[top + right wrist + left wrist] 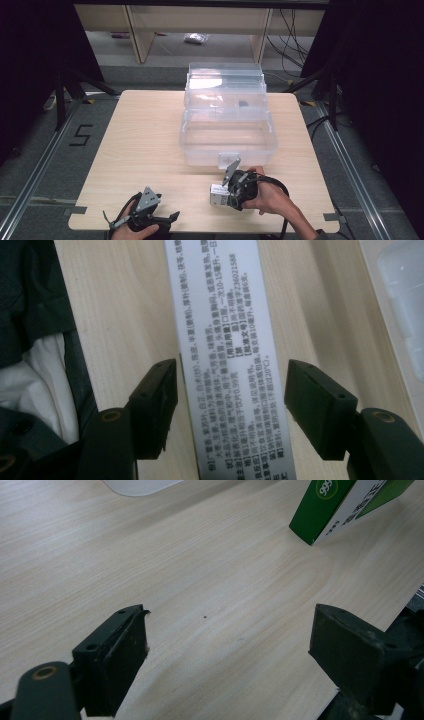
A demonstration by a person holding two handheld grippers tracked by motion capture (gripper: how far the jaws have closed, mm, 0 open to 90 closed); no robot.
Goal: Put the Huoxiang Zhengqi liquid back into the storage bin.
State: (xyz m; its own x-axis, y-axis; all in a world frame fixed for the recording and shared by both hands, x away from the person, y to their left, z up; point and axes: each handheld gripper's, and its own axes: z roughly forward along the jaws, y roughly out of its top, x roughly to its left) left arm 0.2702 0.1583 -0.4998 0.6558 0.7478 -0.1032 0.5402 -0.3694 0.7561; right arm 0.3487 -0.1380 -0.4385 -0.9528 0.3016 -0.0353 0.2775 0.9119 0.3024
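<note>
From above, I see the pale wooden table point(145, 150) with a clear plastic storage box point(227, 135) standing open at the middle of its far half, tiered trays stepped up toward the far edge. My right gripper point(227, 192) lies low over the near right part of the surface, just in front of the clear box, with my right hand point(267, 195) wrapped around it. A small white carton point(218, 195) sits at its tips. My left gripper point(172, 217) rests at the near edge, left of centre, my left hand point(142, 231) under it, its grey plate facing up.

Along my left gripper point(227, 645), the two black jaws stand spread wide with bare wood between them and nothing in their grasp. At the upper right a green and white carton point(340, 505) shows tilted beside the surface, and a rounded corner of clear plastic point(140, 485) shows at the top edge.

Along my right gripper point(232, 405), the jaws are spread on either side of a long white carton face point(225, 340) covered in small printed text, with a sliver of gap on each side, so they straddle it without pinching. The clear box wall point(400, 305) runs along the right.
</note>
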